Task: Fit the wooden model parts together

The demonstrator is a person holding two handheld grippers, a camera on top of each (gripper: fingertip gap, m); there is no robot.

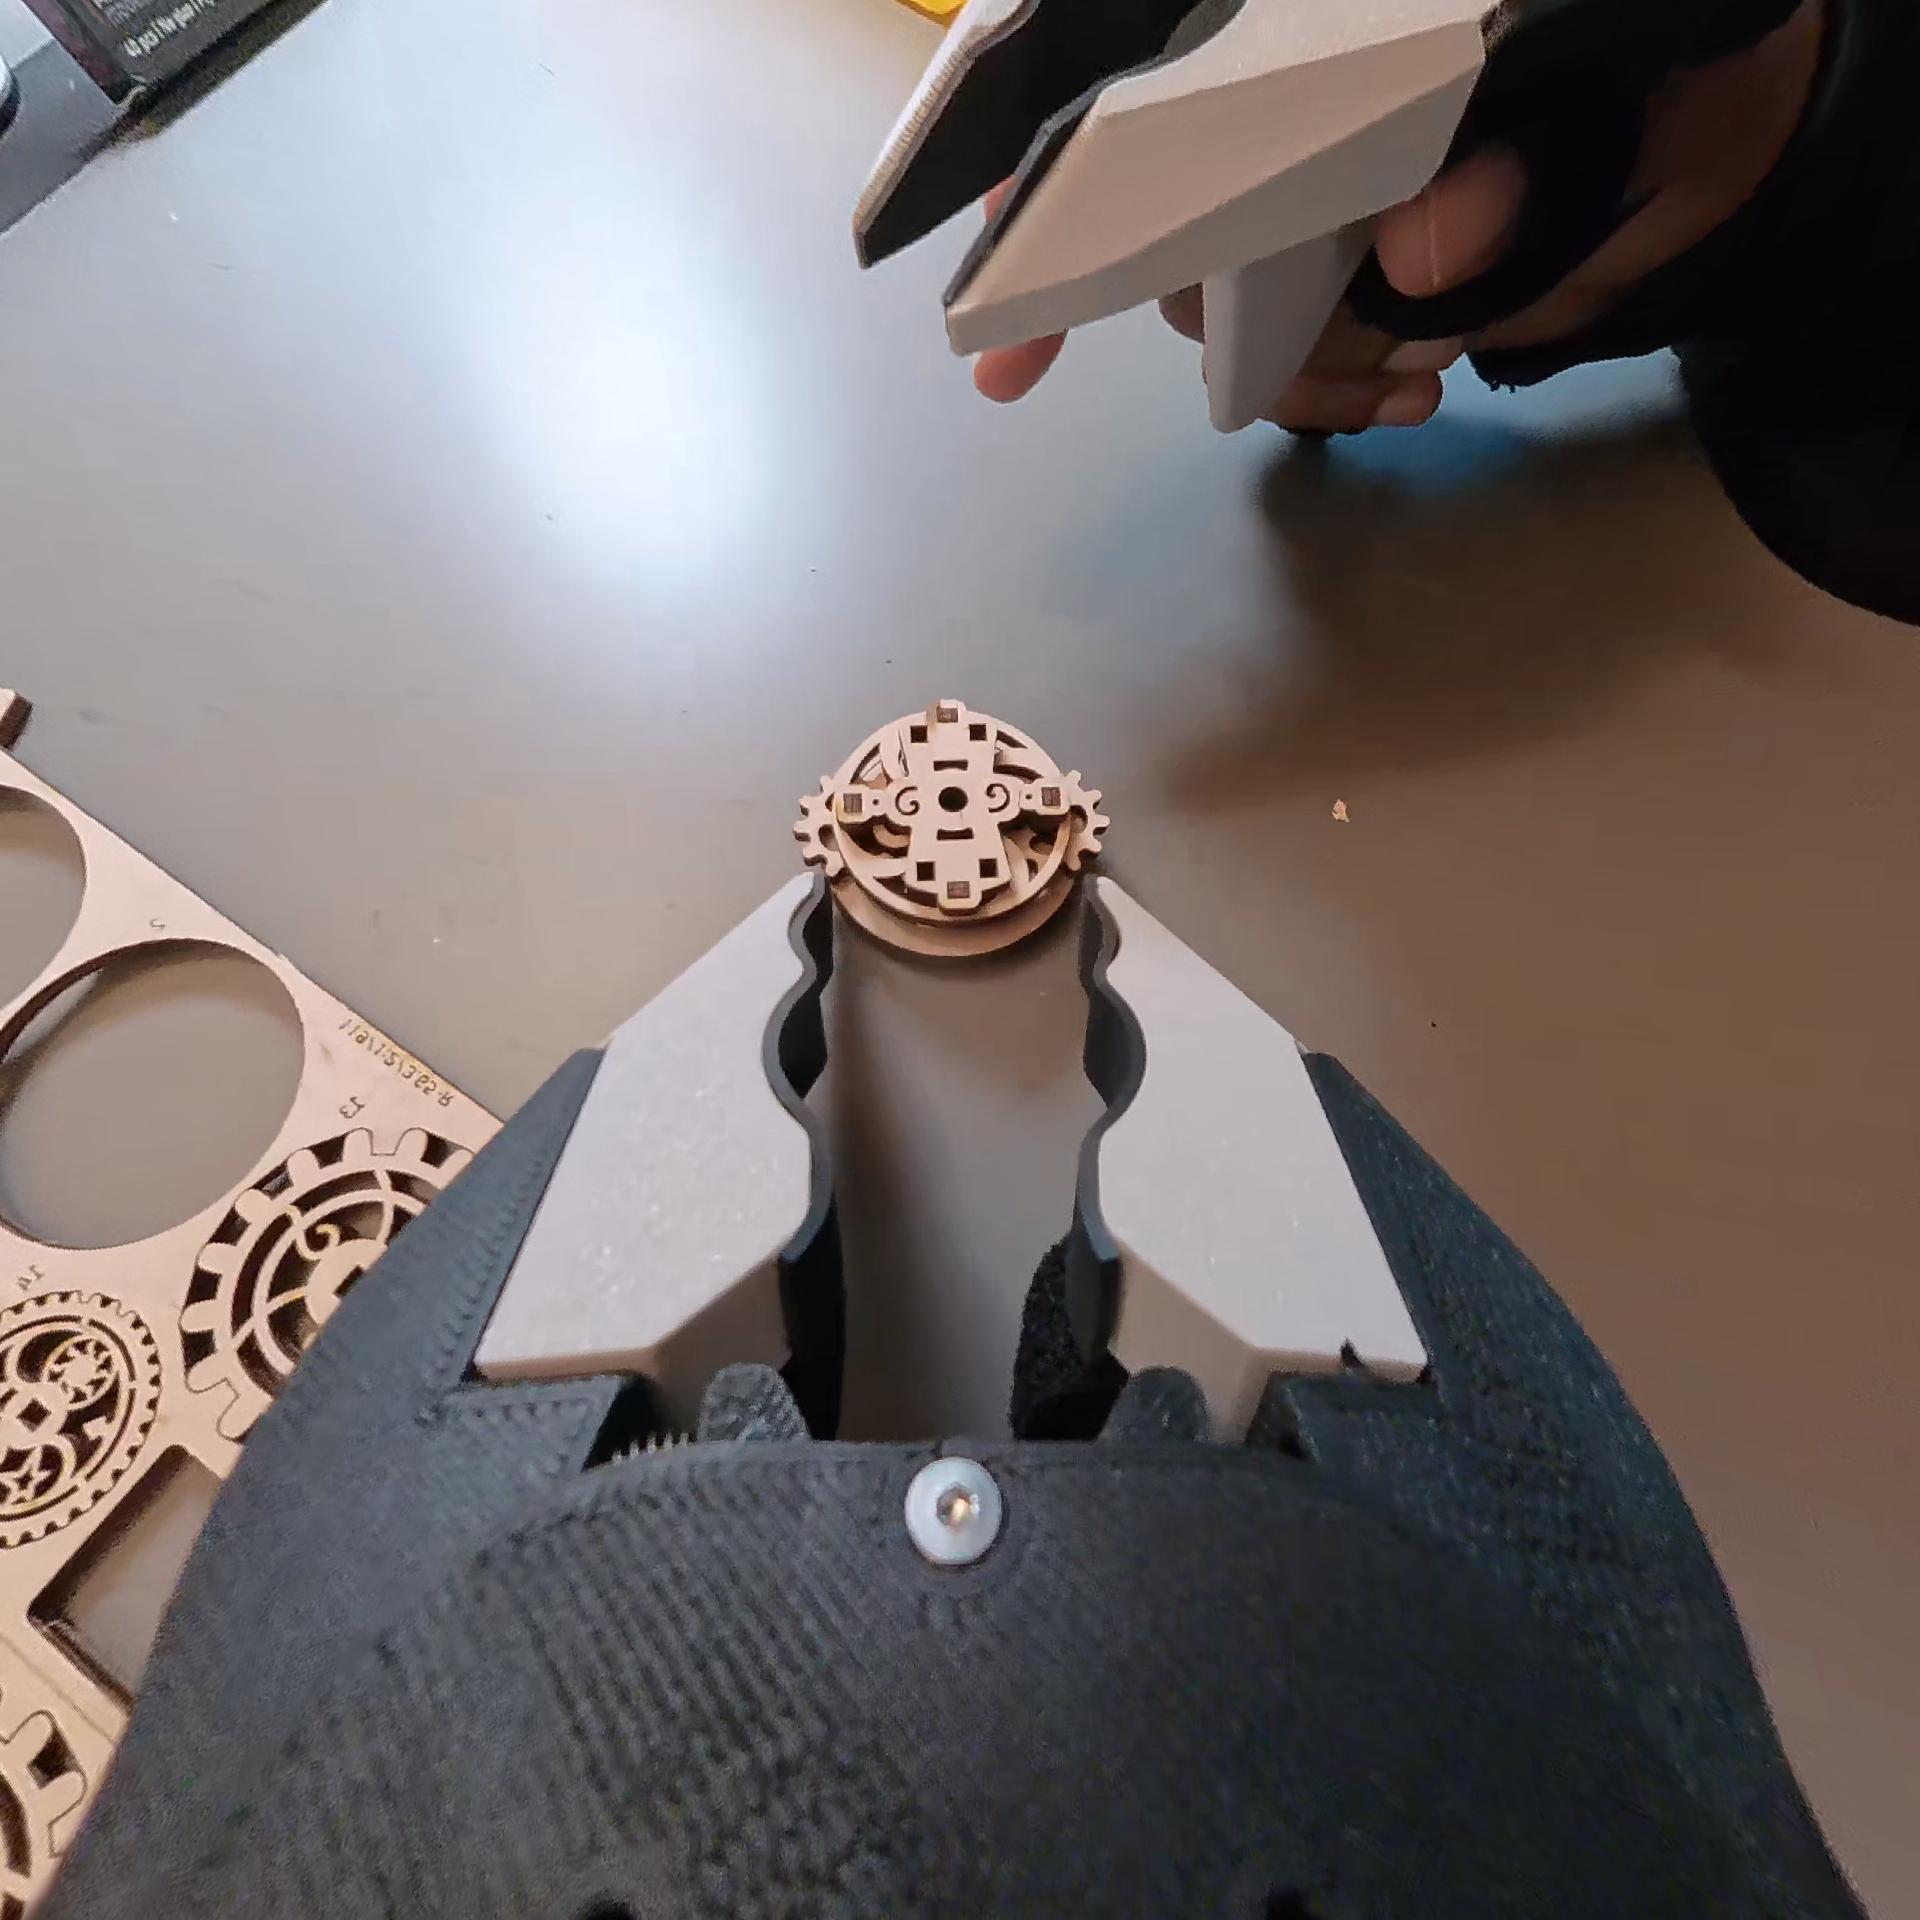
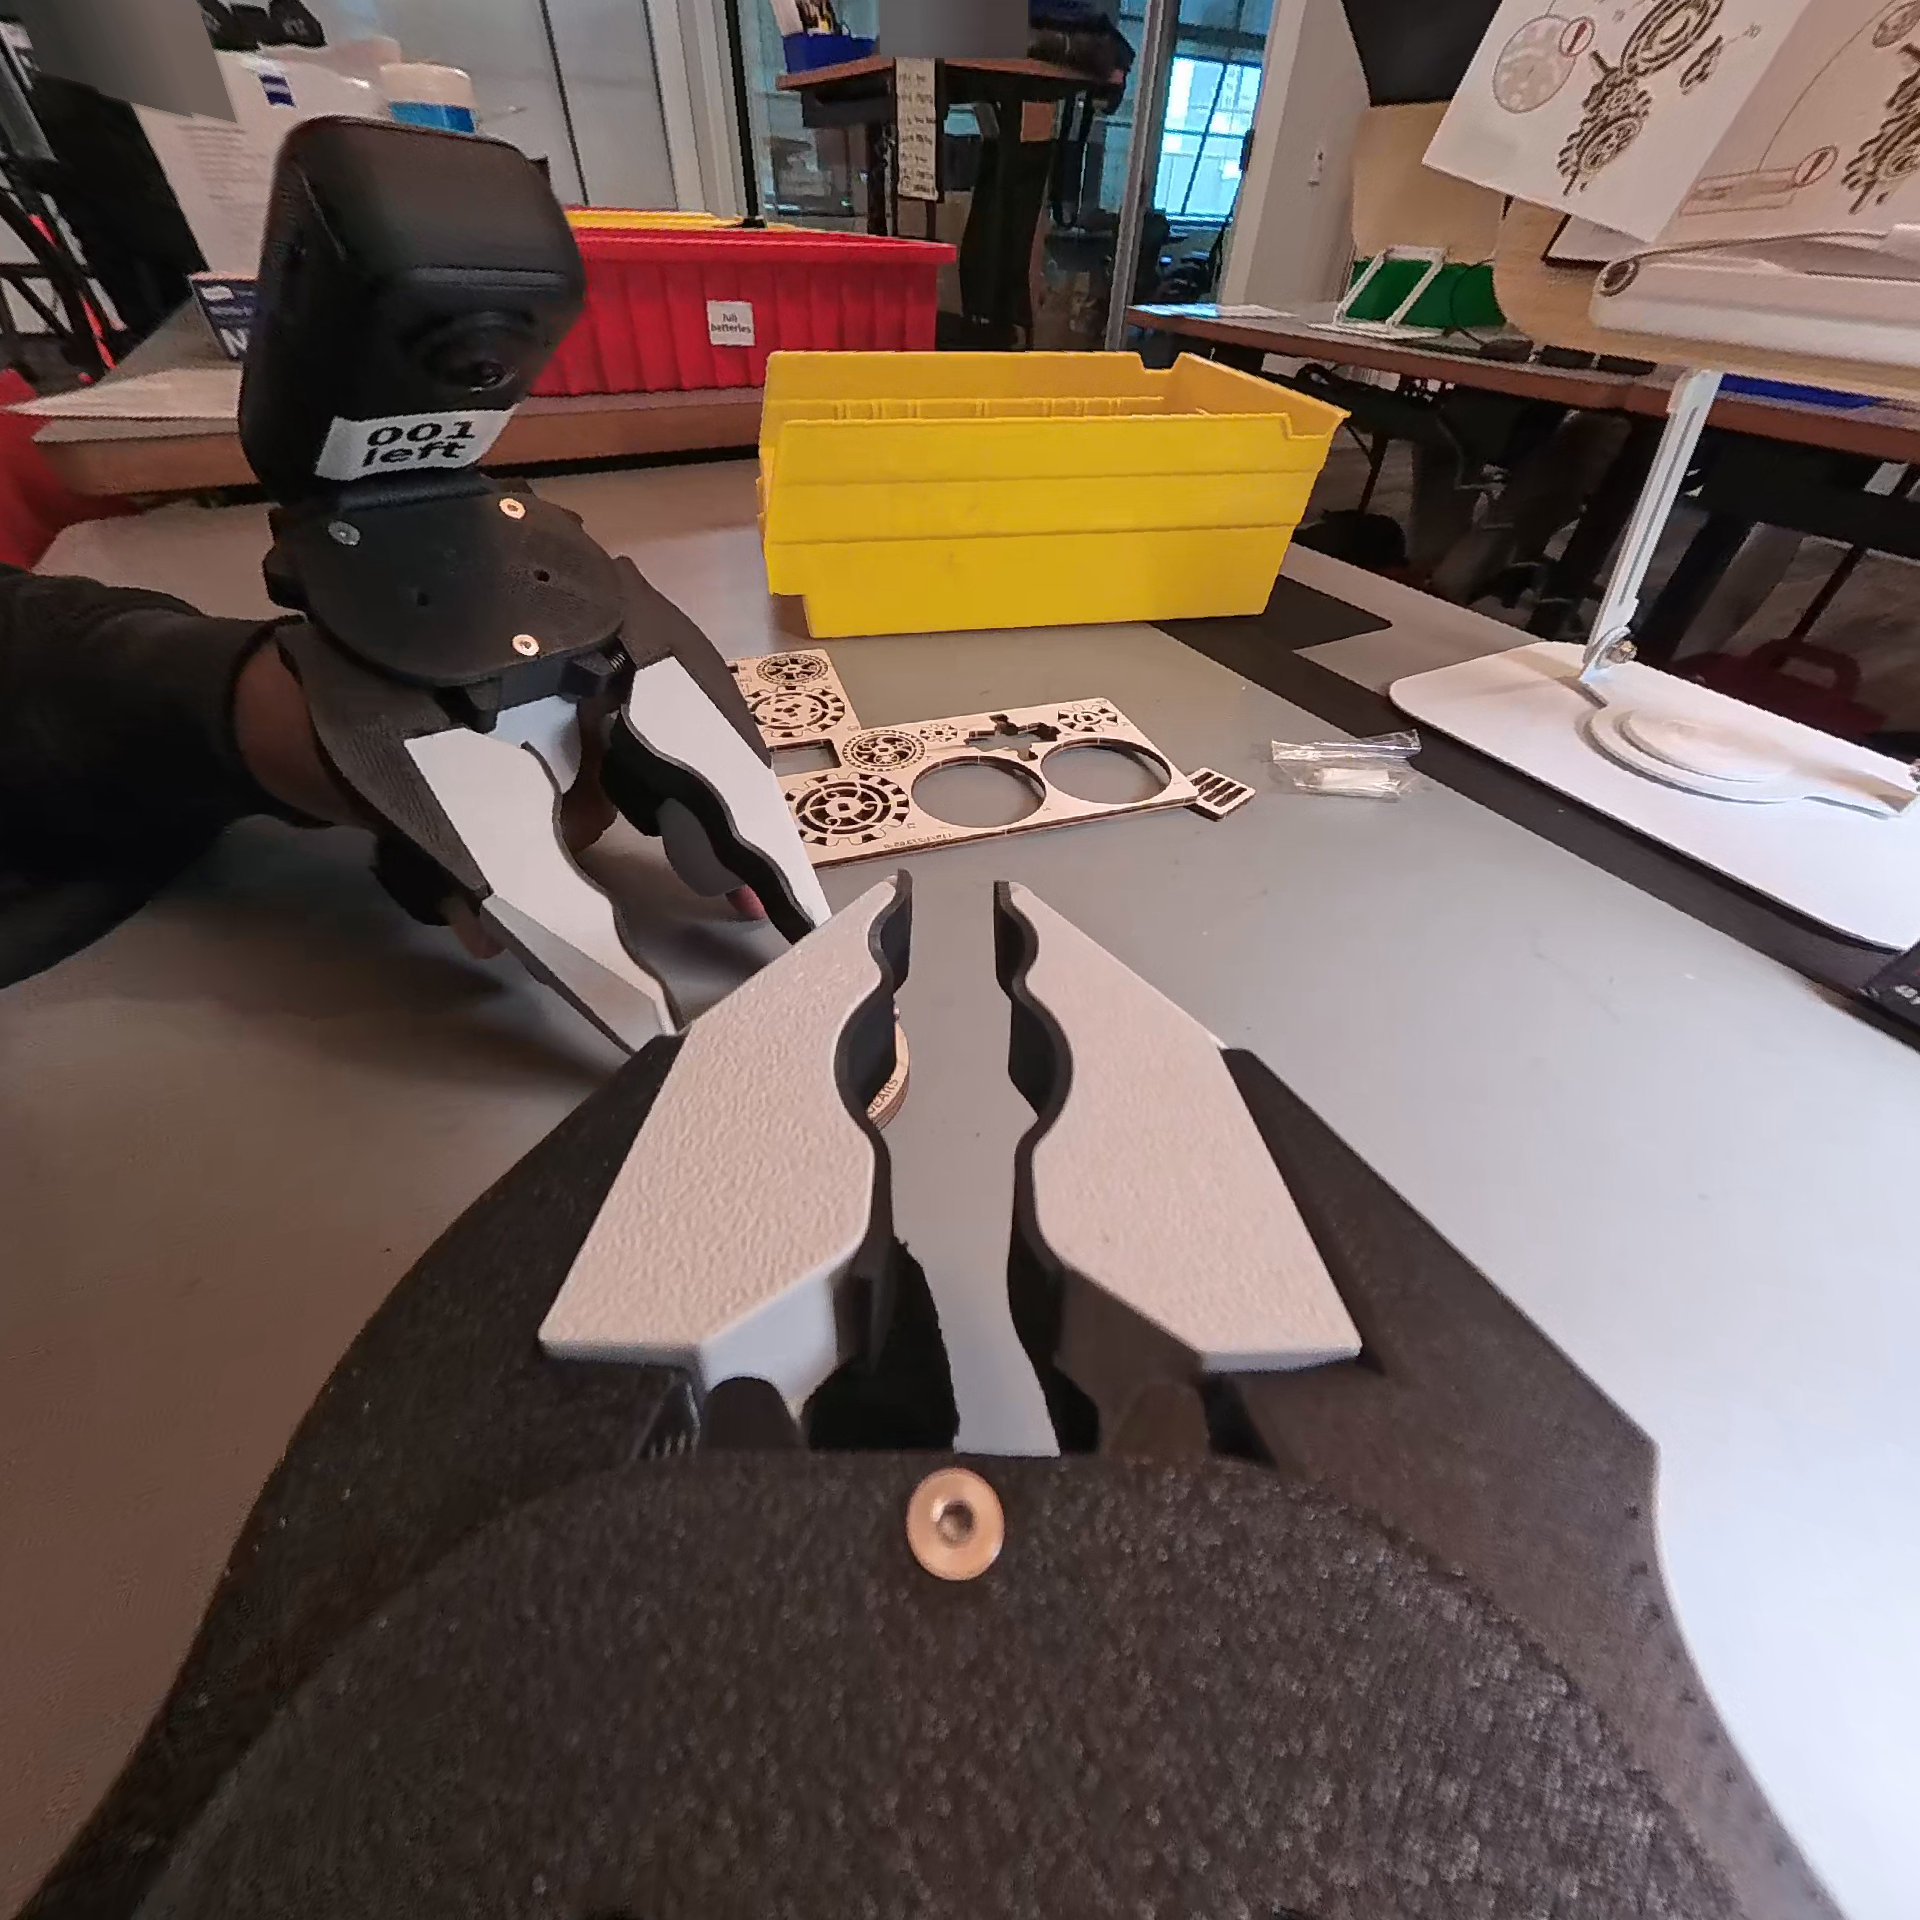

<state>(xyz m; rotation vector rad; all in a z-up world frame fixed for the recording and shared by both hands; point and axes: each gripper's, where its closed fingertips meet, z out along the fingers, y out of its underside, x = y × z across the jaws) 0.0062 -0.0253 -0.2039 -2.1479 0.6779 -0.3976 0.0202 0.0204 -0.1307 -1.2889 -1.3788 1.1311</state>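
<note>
I had the L gripper (image 1: 953,906) w/ fingers apart, round wooden gear assy (image 1: 951,823) on worktop (image 1: 520,520) btwn their tips; R gripper (image 2: 948,891) fingers apart, empty, nearby.

In the right wrist view the wooden disc (image 2: 894,1075) is mostly hidden behind the right gripper's (image 2: 948,902) left finger. The punched sheet (image 1: 156,1236) runs off the left edge; the left gripper's (image 1: 954,896) tips perhaps touch the gear assembly (image 1: 951,821).
</note>
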